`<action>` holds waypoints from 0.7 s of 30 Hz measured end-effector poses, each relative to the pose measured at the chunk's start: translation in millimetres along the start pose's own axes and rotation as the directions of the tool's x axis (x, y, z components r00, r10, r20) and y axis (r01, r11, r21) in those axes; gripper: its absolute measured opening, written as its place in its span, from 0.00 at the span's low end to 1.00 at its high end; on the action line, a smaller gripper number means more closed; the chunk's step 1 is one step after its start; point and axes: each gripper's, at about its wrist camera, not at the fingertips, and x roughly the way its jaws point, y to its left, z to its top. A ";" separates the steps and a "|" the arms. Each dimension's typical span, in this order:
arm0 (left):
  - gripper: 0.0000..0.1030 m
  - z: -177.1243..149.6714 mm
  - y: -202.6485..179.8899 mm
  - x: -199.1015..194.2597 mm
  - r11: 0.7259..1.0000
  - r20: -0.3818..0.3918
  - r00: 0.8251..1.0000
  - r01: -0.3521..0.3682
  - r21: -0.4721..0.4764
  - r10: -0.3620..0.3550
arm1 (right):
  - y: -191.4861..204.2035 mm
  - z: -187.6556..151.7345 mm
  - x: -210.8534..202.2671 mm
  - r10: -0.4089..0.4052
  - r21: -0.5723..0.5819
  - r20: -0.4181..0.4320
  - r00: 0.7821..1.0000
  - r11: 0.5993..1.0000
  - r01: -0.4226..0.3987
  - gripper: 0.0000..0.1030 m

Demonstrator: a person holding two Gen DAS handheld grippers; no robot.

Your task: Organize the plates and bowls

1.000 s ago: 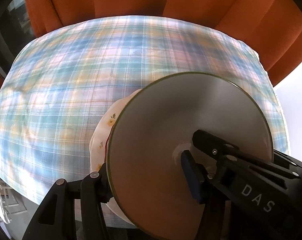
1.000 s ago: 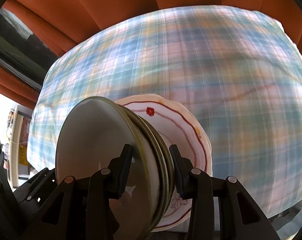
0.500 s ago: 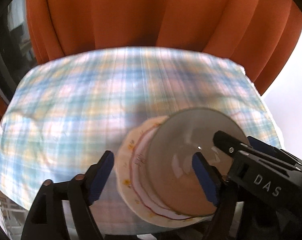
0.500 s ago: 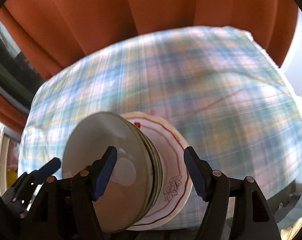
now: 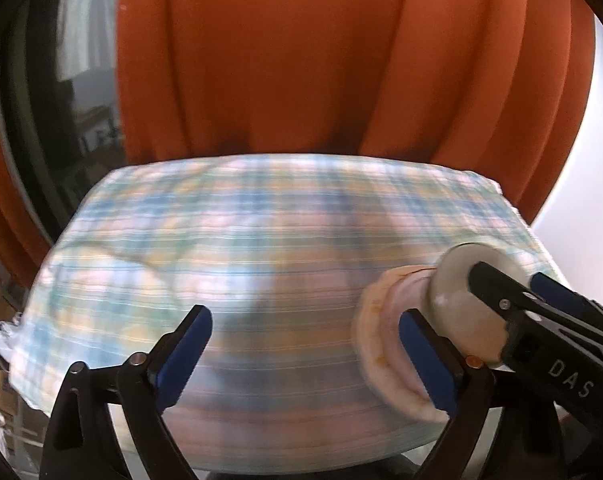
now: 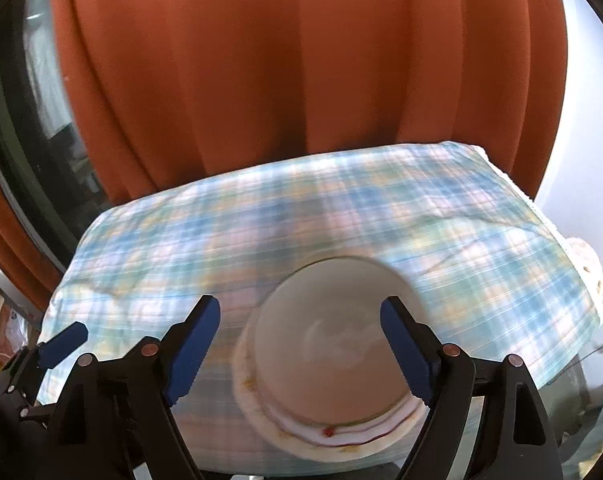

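A stack of grey-white bowls [image 6: 333, 344] sits on a white plate with a red floral rim [image 6: 329, 440] near the front edge of the table. My right gripper [image 6: 301, 344] is open, drawn back, its fingers apart on either side of the stack and holding nothing. In the left wrist view the stack [image 5: 453, 292] and plate [image 5: 381, 356] show blurred at the right, with the right gripper's black finger in front. My left gripper [image 5: 305, 356] is open and empty over the cloth, left of the stack.
The table is covered with a blue, pink and yellow plaid cloth [image 6: 221, 240]. An orange curtain [image 6: 301, 60] hangs behind it. A dark window [image 5: 41, 120] is at the left and a white wall [image 6: 581, 140] at the right.
Both grippers opened and let go of the stack. Both pulled back and up from the table; the stack now rests on the plate.
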 end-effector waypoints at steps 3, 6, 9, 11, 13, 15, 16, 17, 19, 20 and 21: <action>0.98 -12.2 26.8 -4.7 0.999 0.016 0.999 -0.040 -0.008 0.040 | 22.1 -16.4 -4.1 0.009 -0.011 0.021 1.000 1.000 -0.009 0.82; 0.98 -26.1 53.3 -6.3 0.997 0.022 0.997 -0.076 -0.018 0.077 | 40.3 -33.6 -7.6 0.015 -0.022 0.043 0.999 1.000 -0.014 0.82; 0.99 -41.8 71.6 -11.5 0.995 0.043 0.994 -0.099 -0.006 0.099 | 57.8 -53.0 -4.9 0.024 -0.017 0.038 0.999 1.000 -0.023 0.83; 0.99 -52.1 80.7 -14.1 0.994 0.046 0.993 -0.109 0.007 0.109 | 67.9 -64.3 -2.6 0.026 -0.018 0.030 0.999 1.000 -0.025 0.83; 0.99 -59.9 86.9 -16.1 0.994 0.045 0.993 -0.108 0.011 0.107 | 76.3 -74.5 -1.3 0.024 -0.022 0.025 0.999 0.999 -0.023 0.83; 0.98 -66.1 91.9 -18.7 0.995 0.041 0.994 -0.097 0.011 0.097 | 84.5 -84.4 -3.4 0.016 -0.030 0.031 0.999 0.999 -0.015 0.83; 0.98 -68.4 92.8 -19.2 0.995 0.038 0.995 -0.098 0.015 0.097 | 87.8 -88.1 -4.7 0.015 -0.037 0.035 0.999 0.999 -0.014 0.83; 0.98 -70.8 92.9 -20.0 0.996 0.036 0.995 -0.092 0.018 0.092 | 90.3 -91.3 -5.9 0.014 -0.043 0.035 0.999 0.999 -0.012 0.83; 0.98 -75.6 92.3 -21.8 0.996 0.031 0.996 -0.083 0.027 0.082 | 94.3 -98.8 -8.9 0.017 -0.041 0.032 0.999 0.999 -0.016 0.83; 0.98 -77.3 92.1 -22.8 0.996 0.030 0.997 -0.078 0.033 0.077 | 96.1 -101.7 -10.3 0.019 -0.039 0.031 0.999 0.999 -0.017 0.83; 0.98 -78.4 91.1 -23.7 0.997 0.030 0.997 -0.073 0.039 0.072 | 97.7 -103.9 -11.2 0.017 -0.039 0.029 0.999 0.999 -0.016 0.84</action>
